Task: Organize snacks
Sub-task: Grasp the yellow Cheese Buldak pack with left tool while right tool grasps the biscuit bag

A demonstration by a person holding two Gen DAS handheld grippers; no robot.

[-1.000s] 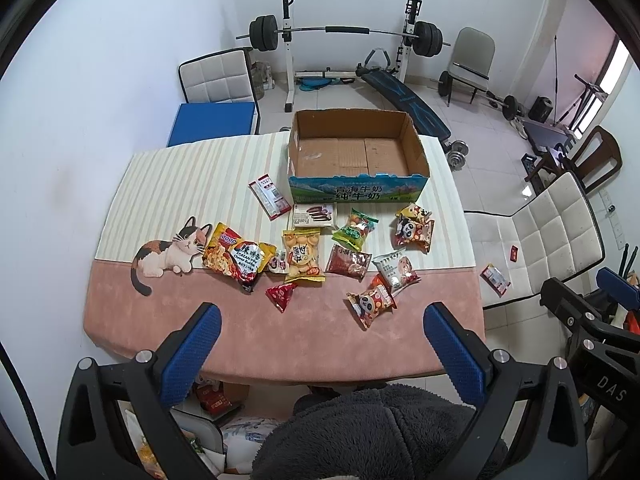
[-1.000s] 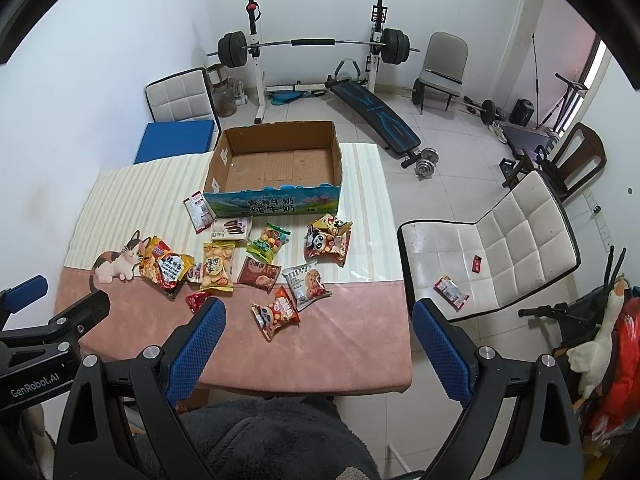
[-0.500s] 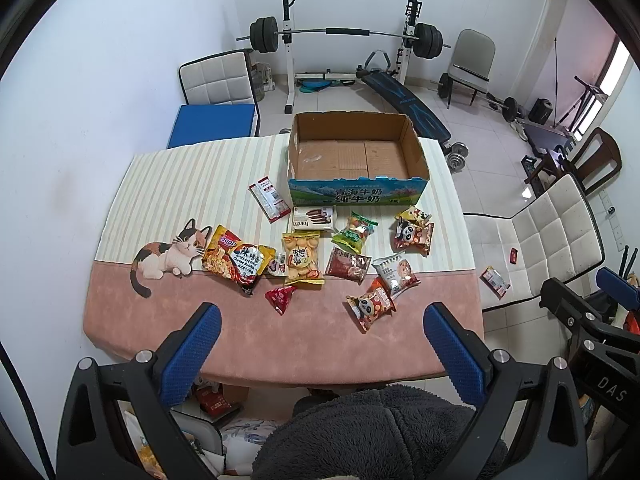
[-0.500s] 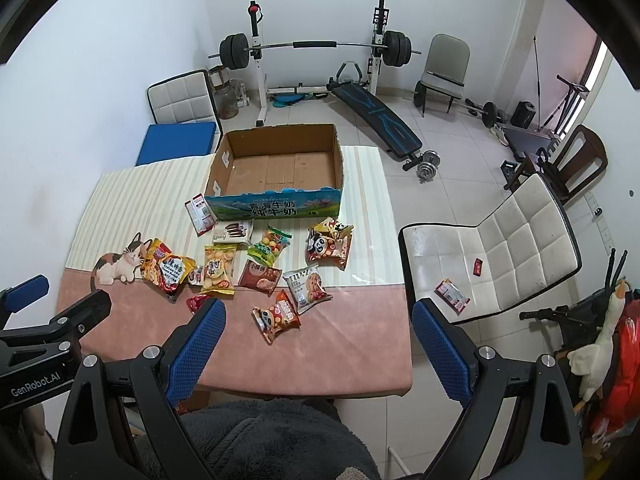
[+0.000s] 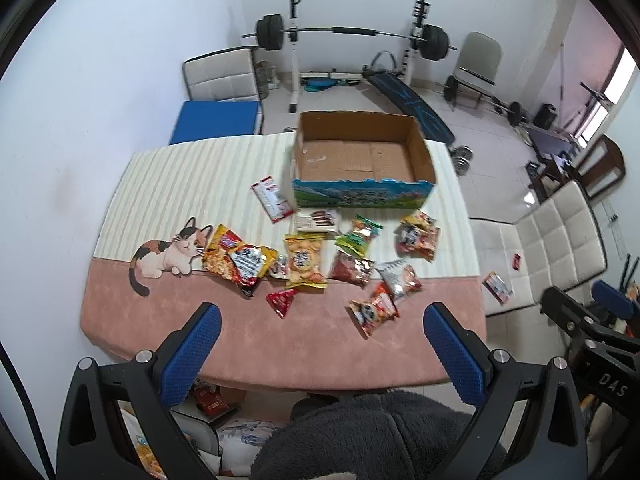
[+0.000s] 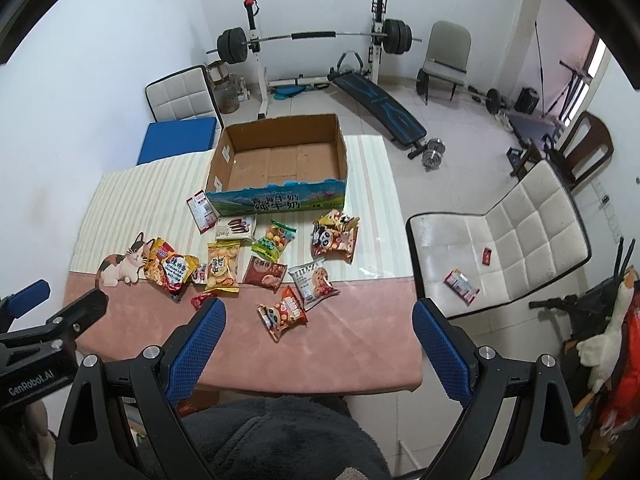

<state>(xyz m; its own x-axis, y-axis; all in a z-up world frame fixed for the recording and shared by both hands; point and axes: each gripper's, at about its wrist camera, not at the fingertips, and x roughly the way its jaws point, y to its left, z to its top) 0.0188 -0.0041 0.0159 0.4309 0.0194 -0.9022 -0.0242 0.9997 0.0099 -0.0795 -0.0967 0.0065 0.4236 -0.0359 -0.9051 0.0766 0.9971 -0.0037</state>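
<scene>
White walls and a gym room sit behind the worktop point(image 5: 256, 344), which has a striped cream part at the back and a pink part at the front. One barbell rack point(image 6: 316, 36) stands by the far wall, with one slanted bench point(image 6: 376, 100) near it.

One open cardboard box point(image 6: 280, 160) sits at the back of the worktop. Nothing can be seen inside it.

About twelve snack packs lie in front of the box. One red and white pack point(image 5: 270, 198) lies just left of the box. One small white pack point(image 5: 316, 220) touches the box front. One orange chip bag point(image 5: 236, 258) lies next to a cat picture point(image 5: 168, 254). One yellow bag point(image 5: 304, 260), one green bag point(image 5: 358, 234), one brown bag point(image 5: 352, 270) and one silver cookie bag point(image 6: 314, 278) lie in the middle. Two panda bags can be seen: one point(image 6: 336, 236) near the box and one point(image 6: 282, 314) closest to the front edge. One little red pack point(image 5: 282, 300) lies on the pink part.

One white chair point(image 6: 508, 236) beside the worktop holds two more small packs.

The left gripper point(image 5: 320, 354) and the right gripper point(image 6: 318, 344) both hang over the front edge. Each one has its two blue fingers spread wide, holding nothing.
</scene>
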